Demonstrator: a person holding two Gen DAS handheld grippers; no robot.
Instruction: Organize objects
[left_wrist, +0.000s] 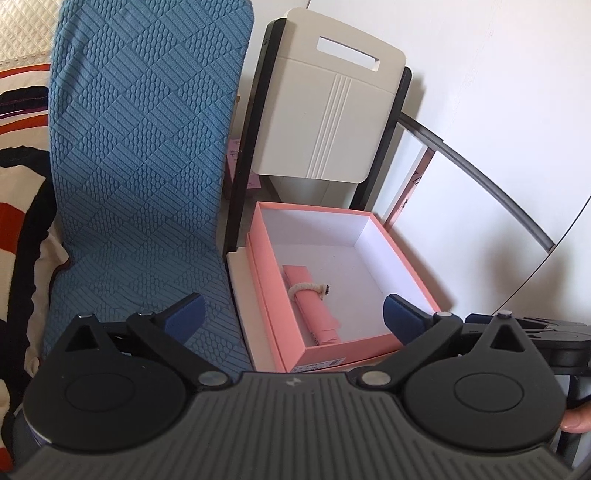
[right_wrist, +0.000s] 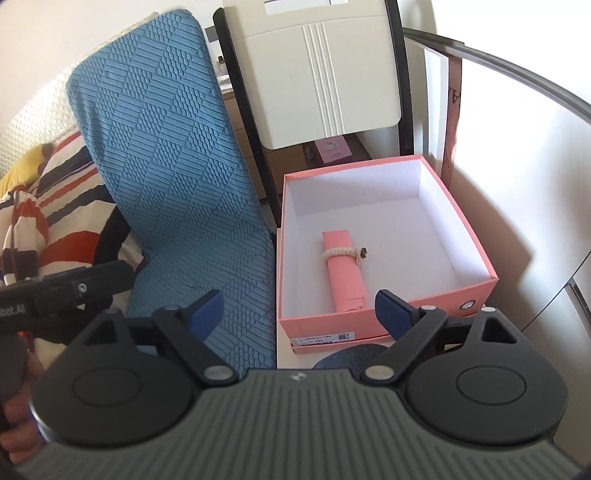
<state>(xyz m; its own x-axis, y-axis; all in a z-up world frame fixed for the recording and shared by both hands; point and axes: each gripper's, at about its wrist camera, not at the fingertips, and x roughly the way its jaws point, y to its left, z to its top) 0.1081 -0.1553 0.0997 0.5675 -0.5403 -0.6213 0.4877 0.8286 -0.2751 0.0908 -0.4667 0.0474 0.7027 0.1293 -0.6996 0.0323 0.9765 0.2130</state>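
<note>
right wrist: box eyelet (right_wrist: 466, 306) | left wrist: not shown

Label print on the pink box's (right_wrist: 384, 254) front wall: too small to read. Dark round shape (right_wrist: 351, 356) below the box half hidden behind the right tool (right_wrist: 299, 310) (identity unclear). Striped fabric (left_wrist: 22, 184) cut off at left edge. Chair back (right_wrist: 314, 70) cropped at top.

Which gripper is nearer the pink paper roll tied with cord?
Right, probably. The right gripper faces the pink paper roll, just short of the open pink cardboard box. The left gripper stands off to the left, by the blue textured chair cover.
</note>
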